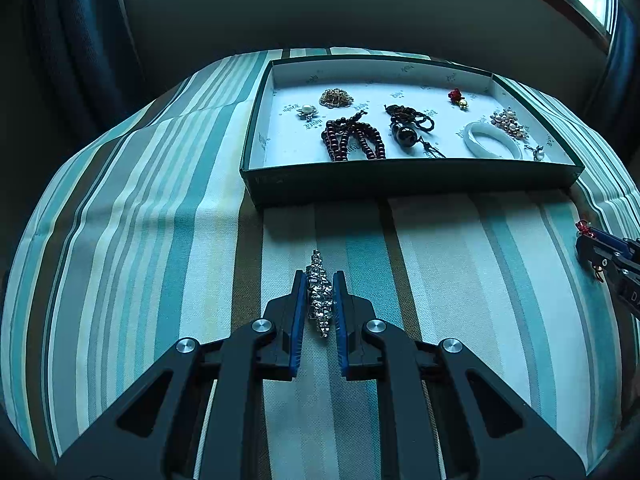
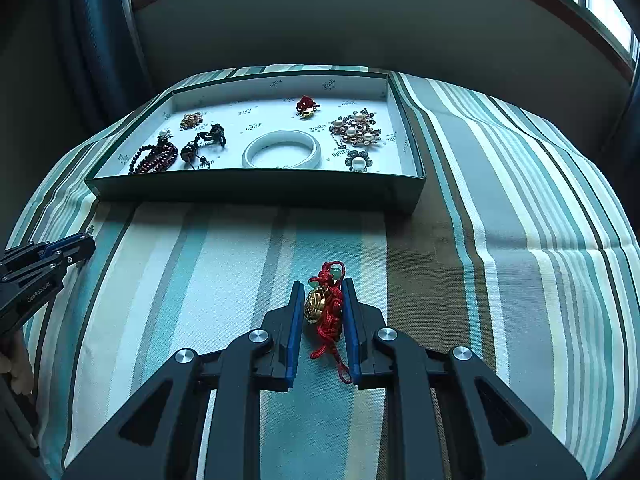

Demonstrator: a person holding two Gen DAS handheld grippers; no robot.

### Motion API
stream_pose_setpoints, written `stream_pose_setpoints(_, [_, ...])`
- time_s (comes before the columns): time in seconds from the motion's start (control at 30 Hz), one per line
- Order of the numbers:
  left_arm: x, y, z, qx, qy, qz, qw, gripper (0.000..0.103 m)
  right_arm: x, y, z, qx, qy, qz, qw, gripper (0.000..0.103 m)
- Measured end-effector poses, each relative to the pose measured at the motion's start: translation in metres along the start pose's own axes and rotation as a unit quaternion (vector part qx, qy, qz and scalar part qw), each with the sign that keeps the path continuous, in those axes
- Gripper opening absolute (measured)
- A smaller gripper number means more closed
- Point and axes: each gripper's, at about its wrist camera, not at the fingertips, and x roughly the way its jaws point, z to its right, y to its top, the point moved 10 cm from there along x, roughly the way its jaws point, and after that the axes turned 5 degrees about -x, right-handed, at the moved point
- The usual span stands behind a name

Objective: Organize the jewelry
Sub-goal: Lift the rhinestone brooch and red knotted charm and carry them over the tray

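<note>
The left gripper point(image 1: 319, 280) has its blue-padded jaws almost closed on a long silver rhinestone brooch point(image 1: 320, 294), which stands out past both ends of the pads. The right gripper point(image 2: 323, 286) is nearly closed in the same way on a red knotted cord charm with a gold medallion and green beads point(image 2: 326, 308). A loose red tail hangs down behind the pads, and I cannot tell for sure if either piece is already off the striped teal and white tablecloth point(image 1: 140, 240).

Both pieces should go into the shallow dark green box with white printed lining point(image 2: 256, 190), which sits toward the far edge of the table. I think it is best to lift each piece clearly higher than the near wall of the box before going forward, so that the hanging cord does not catch on the rim.

Inside the box, free lining shows near the front left corner and in the far middle. The white jade-like bangle point(image 2: 282, 151), the dark red bead strand point(image 1: 352, 140) and the pearl cluster brooch point(image 2: 356, 130) take the rest. The cloth between the grippers and the box is bare.
</note>
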Motion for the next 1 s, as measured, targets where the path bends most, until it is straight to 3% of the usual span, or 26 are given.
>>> stream_pose_setpoints(0.53, [-0.041, -0.004, 0.01, 0.003, -0.005, 0.033, 0.9995, 0.013, -0.025, 0.006, -0.02, -0.01, 0.022, 0.029, 0.999, 0.019])
stream_pose_setpoints(1.0, [-0.091, 0.024, 0.023, 0.005, -0.019, 0.087, 0.996, 0.013, -0.069, 0.038, -0.038, -0.026, 0.034, 0.085, 0.995, 0.019])
